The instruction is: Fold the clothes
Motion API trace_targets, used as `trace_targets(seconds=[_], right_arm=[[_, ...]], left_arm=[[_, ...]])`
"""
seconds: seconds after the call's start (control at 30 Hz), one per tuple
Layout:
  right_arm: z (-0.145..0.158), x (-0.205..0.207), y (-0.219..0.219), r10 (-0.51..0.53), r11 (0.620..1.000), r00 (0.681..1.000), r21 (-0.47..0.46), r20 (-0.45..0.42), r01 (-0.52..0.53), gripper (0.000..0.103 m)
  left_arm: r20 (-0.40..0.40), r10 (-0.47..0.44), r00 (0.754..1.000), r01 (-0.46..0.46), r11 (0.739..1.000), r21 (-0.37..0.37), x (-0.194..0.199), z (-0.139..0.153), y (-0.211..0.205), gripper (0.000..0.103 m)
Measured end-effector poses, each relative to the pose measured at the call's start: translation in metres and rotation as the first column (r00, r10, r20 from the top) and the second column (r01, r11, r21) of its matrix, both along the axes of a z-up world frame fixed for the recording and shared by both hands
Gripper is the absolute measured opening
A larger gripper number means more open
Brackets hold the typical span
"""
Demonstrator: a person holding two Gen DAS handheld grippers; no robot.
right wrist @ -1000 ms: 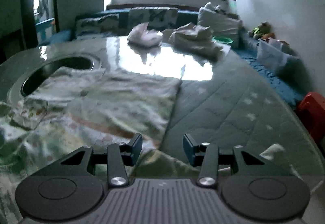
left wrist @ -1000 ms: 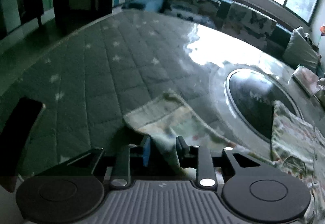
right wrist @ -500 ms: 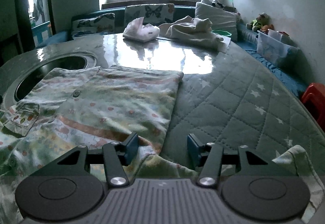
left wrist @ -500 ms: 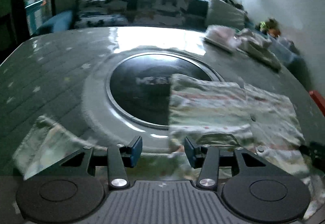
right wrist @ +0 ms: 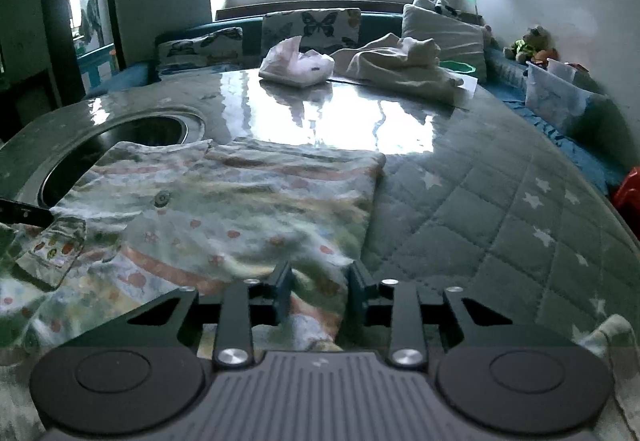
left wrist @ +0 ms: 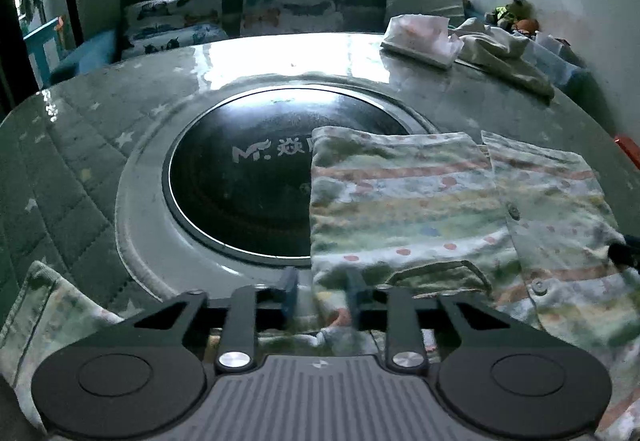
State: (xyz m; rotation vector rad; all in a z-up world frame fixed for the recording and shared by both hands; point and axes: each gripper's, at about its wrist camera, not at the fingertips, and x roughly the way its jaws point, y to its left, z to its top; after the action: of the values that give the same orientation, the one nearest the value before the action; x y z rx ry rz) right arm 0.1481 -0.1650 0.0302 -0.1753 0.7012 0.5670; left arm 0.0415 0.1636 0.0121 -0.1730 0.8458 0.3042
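Shirt (left wrist: 420,201) spread flat on quilted table (right wrist: 500,209), partly over the dark inset disc (left wrist: 240,177). Both grippers, left (left wrist: 319,295) and right (right wrist: 319,291), closing on its near hem, likely for lifting a fold.

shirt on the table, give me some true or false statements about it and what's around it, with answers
1. The shirt lies partly over the round black hob. True.
2. The shirt is plain white. False: it has pastel stripes and dots.
3. A button shows on the shirt's front. True.
4. The far end of the table is bare. False: a plastic bag and a pile of pale cloth sit there.
5. Shirt fabric lies between the fingers of both the left gripper and the right gripper. True.
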Motion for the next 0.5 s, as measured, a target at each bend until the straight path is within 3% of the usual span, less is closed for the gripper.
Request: trace_targets(seconds=[0.03, 0.13, 0.27, 0.5], right_arm=[[0.000, 0.002, 0.003, 0.001, 1.000, 1.000, -0.003, 0.003, -0.001, 0.027], [-0.001, 0.006, 0.010, 0.012, 1.000, 1.000, -0.012, 0.008, -0.012, 0.021], [-0.001, 0.013, 0.022, 0.041, 0.999, 0.999, -0.035, 0.014, -0.041, 0.016], [-0.002, 0.028, 0.049, 0.086, 0.995, 0.996, -0.061, 0.020, -0.084, 0.015]], left_arm=[[0.003, 0.000, 1.000, 0.000, 1.000, 0.008, 0.000, 0.000, 0.000, 0.011], [0.012, -0.001, 1.000, 0.001, 1.000, 0.009, 0.001, -0.001, 0.000, 0.006], [0.017, -0.002, 1.000, 0.001, 0.999, 0.050, 0.003, -0.004, -0.006, 0.005], [0.018, 0.032, 0.999, -0.033, 0.996, 0.077, 0.004, -0.006, 0.002, 0.005]])
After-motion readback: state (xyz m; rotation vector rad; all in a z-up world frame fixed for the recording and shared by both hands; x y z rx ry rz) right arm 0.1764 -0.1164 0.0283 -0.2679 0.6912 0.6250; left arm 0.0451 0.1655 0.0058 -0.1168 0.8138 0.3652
